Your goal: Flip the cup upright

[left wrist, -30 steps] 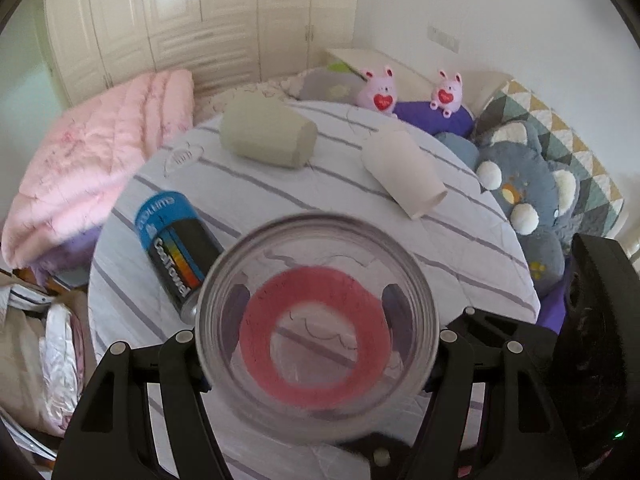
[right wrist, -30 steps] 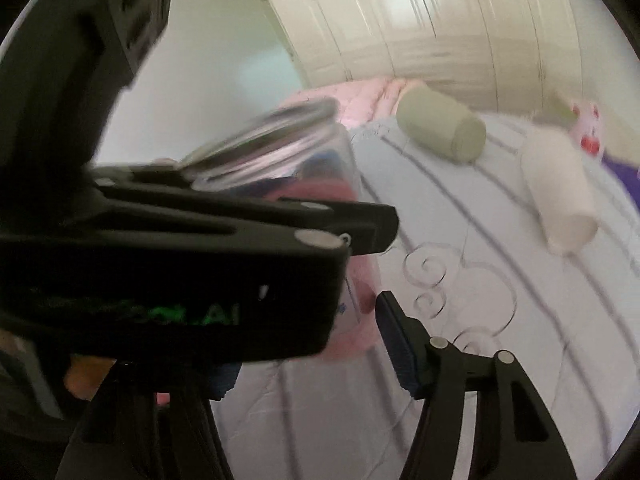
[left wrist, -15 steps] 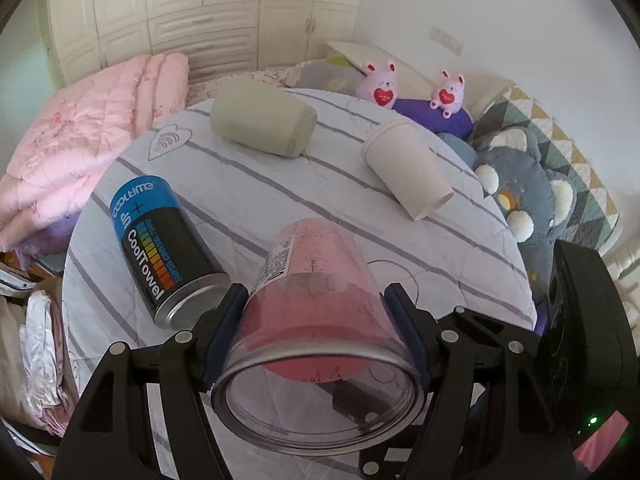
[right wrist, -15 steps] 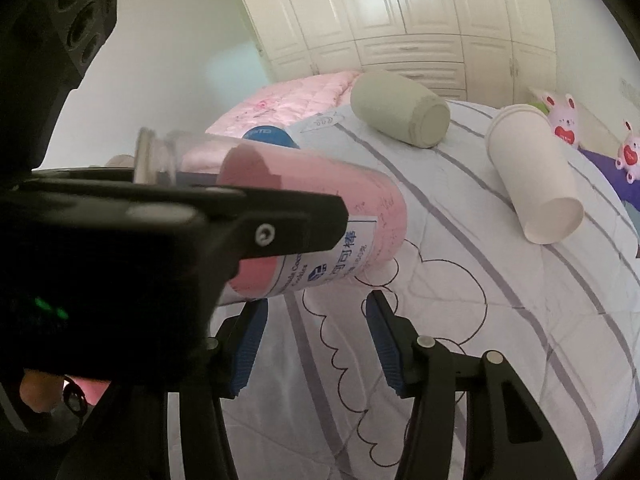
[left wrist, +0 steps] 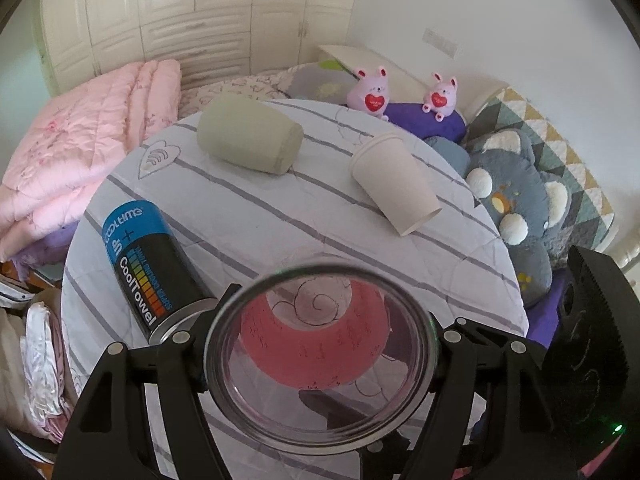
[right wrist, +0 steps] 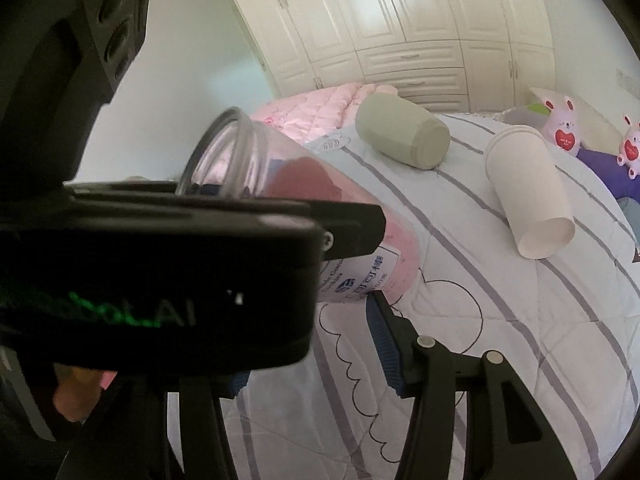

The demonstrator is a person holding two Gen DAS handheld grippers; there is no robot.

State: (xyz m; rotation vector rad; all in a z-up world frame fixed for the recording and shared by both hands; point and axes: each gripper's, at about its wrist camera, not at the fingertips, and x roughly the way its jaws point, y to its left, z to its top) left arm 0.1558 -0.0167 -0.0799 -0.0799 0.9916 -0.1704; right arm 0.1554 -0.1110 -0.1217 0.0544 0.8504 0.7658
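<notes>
Striped tablecloth (left wrist: 280,216), "CoolTowel" can (left wrist: 152,272), claw-held cup (left wrist: 320,356)

Left tool (left wrist: 320,354) clamped on clear cup (left wrist: 318,356), fingers level; right tool (right wrist: 308,344) spread, beside it.

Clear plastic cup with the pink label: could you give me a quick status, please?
Left gripper shut on clear plastic cup with pink label, tilted, off the table. Right gripper open, empty. Blue-black can beside.
</notes>
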